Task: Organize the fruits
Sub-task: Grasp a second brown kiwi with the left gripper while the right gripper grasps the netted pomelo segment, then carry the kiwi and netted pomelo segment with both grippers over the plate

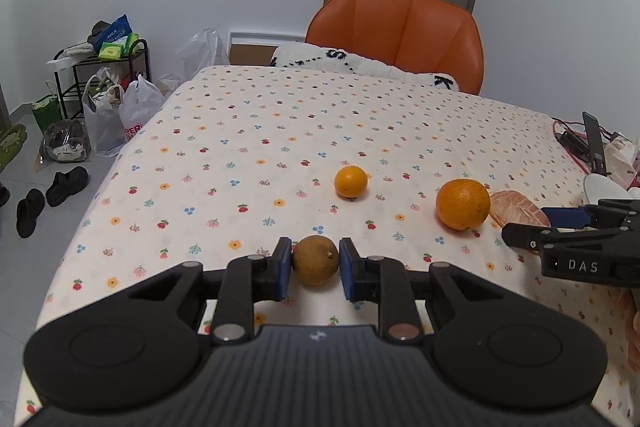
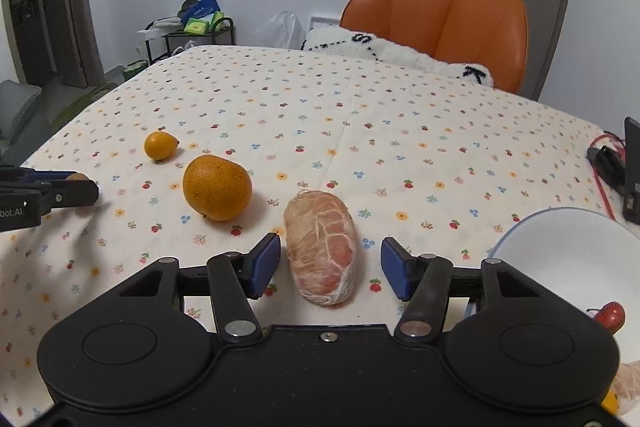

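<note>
- the left hand-held gripper (image 1: 315, 269) has its blue pads set on either side of the brown fruit (image 1: 315, 259), touching or all but touching it; the fruit looks to rest on the cloth-covered bench (image 1: 240, 147), near its front edge.
- that fruit looks small, round and firm with a dull rough skin; a hold across its widest part should keep it from rolling out.
- the right hand-held gripper (image 2: 330, 267) is wide open and holds nothing; the peeled pomelo piece (image 2: 322, 247) lies between the pads, clear of both.
- the piece looks soft and membrane-covered, likely to bruise or tear, so a light squeeze across its middle seems wise.
- the large orange (image 2: 217, 187) and the small orange (image 2: 160, 145) sit on the bench to the left, well apart from the white bowl (image 2: 568, 259) at the right.
</note>
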Tool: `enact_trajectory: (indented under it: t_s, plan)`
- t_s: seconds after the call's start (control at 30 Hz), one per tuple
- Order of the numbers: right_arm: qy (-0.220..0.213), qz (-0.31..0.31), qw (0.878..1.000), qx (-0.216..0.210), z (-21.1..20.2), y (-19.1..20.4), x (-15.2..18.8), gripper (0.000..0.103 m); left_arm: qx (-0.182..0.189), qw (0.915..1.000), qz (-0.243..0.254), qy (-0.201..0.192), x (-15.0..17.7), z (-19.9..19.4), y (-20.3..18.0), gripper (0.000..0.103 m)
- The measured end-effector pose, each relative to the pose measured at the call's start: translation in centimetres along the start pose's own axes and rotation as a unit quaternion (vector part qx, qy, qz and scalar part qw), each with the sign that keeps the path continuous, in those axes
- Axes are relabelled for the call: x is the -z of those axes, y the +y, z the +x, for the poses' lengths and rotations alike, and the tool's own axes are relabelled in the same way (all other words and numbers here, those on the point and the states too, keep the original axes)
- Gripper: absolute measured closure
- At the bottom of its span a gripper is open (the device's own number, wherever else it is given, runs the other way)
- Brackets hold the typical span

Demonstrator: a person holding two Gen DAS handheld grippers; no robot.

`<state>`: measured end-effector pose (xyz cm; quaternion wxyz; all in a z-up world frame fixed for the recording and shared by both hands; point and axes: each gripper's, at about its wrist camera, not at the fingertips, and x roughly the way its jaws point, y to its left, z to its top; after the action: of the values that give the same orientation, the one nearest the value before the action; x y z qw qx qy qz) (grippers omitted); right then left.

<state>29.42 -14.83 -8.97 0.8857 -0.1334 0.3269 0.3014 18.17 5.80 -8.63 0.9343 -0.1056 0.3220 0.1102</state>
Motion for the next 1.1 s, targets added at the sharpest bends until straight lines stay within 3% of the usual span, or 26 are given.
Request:
enact_trajectory:
  t_s: [0.1,0.17,0.47,1.1]
  plan:
    - [0.004,-0.001,1.0,0.001,-0.4,0.0,0.1,0.055,0.002,1.0,0.0,-0.003,0.0,-0.4,-0.1,0.079]
    - [0.002,-0.008,1.0,0.003,-0.8,0.0,0.3,0.072,0.003,1.0,0.001,-0.006,0.0,-0.8,-0.2,0.079]
    - [-0.011,0.028,0.999,-0.03,-2.5,0.1,1.8,0.073,0.006,0.9998,0.004,-0.019,0.1,-2.5,-0.8,0.079]
    - [-0.079,0.104,0.991,-0.037,-7.7,-2.8,3.5,0.073,0.019,0.9985,0.028,-0.042,0.1,-5.3,-3.9,0.079]
